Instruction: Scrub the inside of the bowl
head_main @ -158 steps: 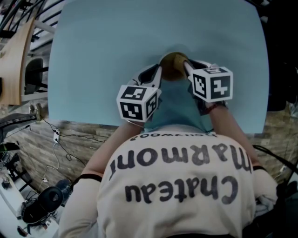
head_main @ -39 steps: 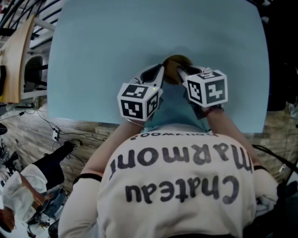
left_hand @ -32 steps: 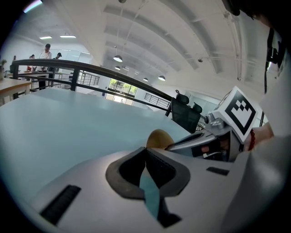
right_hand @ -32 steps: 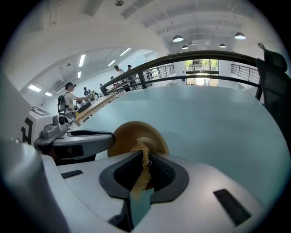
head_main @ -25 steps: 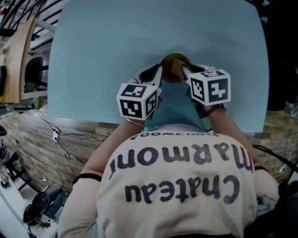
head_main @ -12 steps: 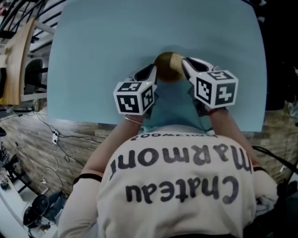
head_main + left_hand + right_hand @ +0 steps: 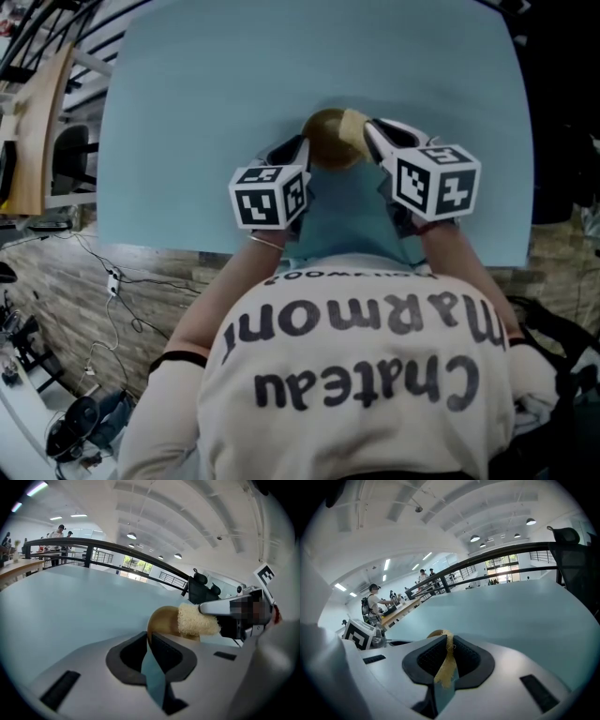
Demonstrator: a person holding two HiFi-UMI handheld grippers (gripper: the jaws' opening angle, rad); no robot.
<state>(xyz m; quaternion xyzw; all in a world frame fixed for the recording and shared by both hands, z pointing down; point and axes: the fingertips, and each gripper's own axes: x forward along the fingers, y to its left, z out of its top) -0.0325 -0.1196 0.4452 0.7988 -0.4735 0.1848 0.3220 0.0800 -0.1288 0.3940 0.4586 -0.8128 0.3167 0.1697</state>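
Note:
A brown wooden bowl (image 7: 324,142) stands on the pale blue table (image 7: 206,103), just beyond both grippers. My left gripper (image 7: 302,150) holds the bowl's near rim (image 7: 155,623) at its fingertips; its jaws (image 7: 149,638) are opening, with only a narrow gap and the rim still between them. My right gripper (image 7: 367,133) is shut on a yellowish fibrous scrub pad (image 7: 354,124), whose strands show between its jaws (image 7: 448,641). In the left gripper view the pad (image 7: 197,619) rests against the bowl's right side.
The table's near edge (image 7: 169,246) runs just under the grippers. A wooden bench (image 7: 28,131) and cables on the floor (image 7: 103,281) lie to the left. People stand at far tables (image 7: 375,604).
The bowl has shifted slightly left and shows more fully. The right gripper with the pad moved a little right. The left gripper's cube drifted left.

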